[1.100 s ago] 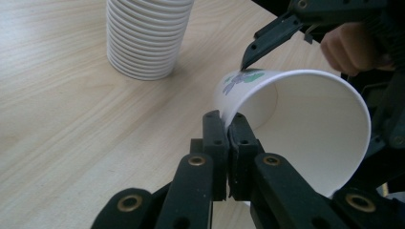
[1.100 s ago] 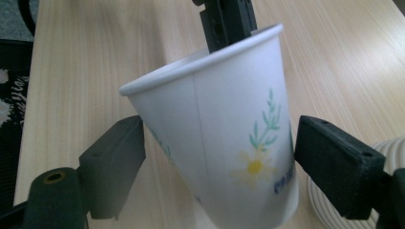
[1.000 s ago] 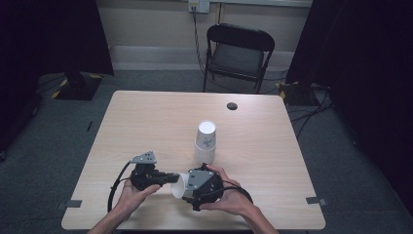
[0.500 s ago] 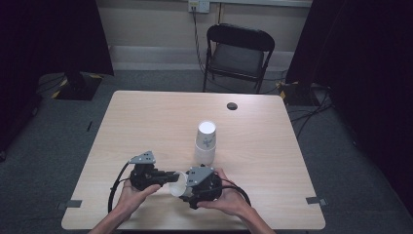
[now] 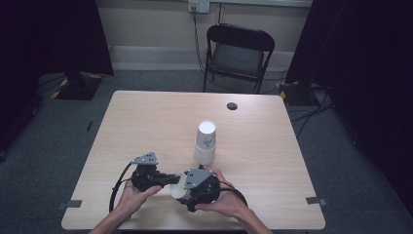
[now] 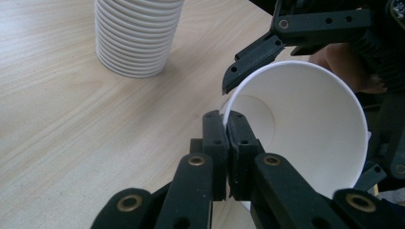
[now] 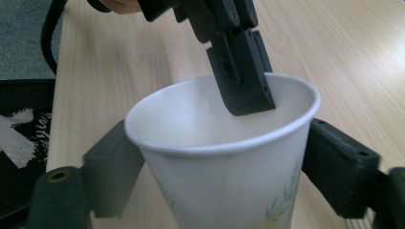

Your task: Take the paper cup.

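Note:
A white paper cup [image 5: 177, 189] with a leaf print lies sideways between both grippers near the table's front edge. My left gripper [image 6: 228, 129] is shut on the cup's rim, one jaw inside the cup [image 6: 305, 124] and one outside. My right gripper [image 7: 224, 162] has the cup [image 7: 224, 181] between its jaws, which have just been opening a little; the pads still rest against its two sides. The left gripper [image 7: 243, 81] reaches into the cup's mouth from above in the right gripper view. A tall stack of upside-down paper cups [image 5: 205, 144] stands mid-table, beyond the grippers.
The wooden table [image 5: 146, 122] has a small black round thing [image 5: 232, 106] near its far edge. A black folding chair [image 5: 238, 48] stands behind the table. A black cable [image 5: 117, 187] loops left of the left hand.

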Motion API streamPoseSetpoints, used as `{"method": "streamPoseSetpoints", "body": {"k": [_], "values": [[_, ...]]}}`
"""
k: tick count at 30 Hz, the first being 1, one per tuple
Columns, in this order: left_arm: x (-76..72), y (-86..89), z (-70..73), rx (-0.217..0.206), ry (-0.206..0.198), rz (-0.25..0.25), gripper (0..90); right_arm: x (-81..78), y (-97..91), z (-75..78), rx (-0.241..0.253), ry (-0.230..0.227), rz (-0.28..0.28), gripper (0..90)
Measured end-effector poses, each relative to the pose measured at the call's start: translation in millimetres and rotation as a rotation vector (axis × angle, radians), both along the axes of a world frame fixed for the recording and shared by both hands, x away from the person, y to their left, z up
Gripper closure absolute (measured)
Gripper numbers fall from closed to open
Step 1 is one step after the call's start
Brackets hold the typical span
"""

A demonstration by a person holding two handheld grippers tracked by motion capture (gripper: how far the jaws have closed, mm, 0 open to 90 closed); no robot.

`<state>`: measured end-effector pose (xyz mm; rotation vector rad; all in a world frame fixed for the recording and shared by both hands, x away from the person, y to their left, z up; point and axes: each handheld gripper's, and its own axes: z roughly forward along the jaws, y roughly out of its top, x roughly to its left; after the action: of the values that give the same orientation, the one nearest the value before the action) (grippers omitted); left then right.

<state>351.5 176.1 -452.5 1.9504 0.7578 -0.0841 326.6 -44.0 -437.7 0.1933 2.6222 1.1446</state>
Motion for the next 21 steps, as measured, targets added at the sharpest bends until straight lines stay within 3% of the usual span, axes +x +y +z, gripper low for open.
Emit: {"method": "streamPoseSetpoints", "body": {"k": [5, 7, 10, 14, 21], "values": [[0.6, 2.2, -0.9, -0.025, 0.016, 0.011, 86.0, 0.0, -2.4, 2.2, 0.037, 0.01, 0.002, 25.2], [0.8, 2.7, -2.2, -0.033, 0.025, 0.016, 78.3, 1.7, -4.9, 3.6, 0.066, 0.028, -0.001, 27.7], [-0.3, 2.3, -2.0, -0.039, 0.025, 0.015, 74.8, 3.4, -7.5, 4.7, 0.078, 0.029, -0.023, 27.7], [-0.6, 3.0, -0.8, -0.039, 0.025, 0.025, 83.3, 2.3, -8.8, 5.3, 0.088, 0.026, -0.023, 27.4], [-2.3, -0.5, -0.6, -0.009, 0.028, -0.002, 87.8, -5.2, 2.8, 1.0, 0.031, -0.014, 0.001, 20.6]]}}
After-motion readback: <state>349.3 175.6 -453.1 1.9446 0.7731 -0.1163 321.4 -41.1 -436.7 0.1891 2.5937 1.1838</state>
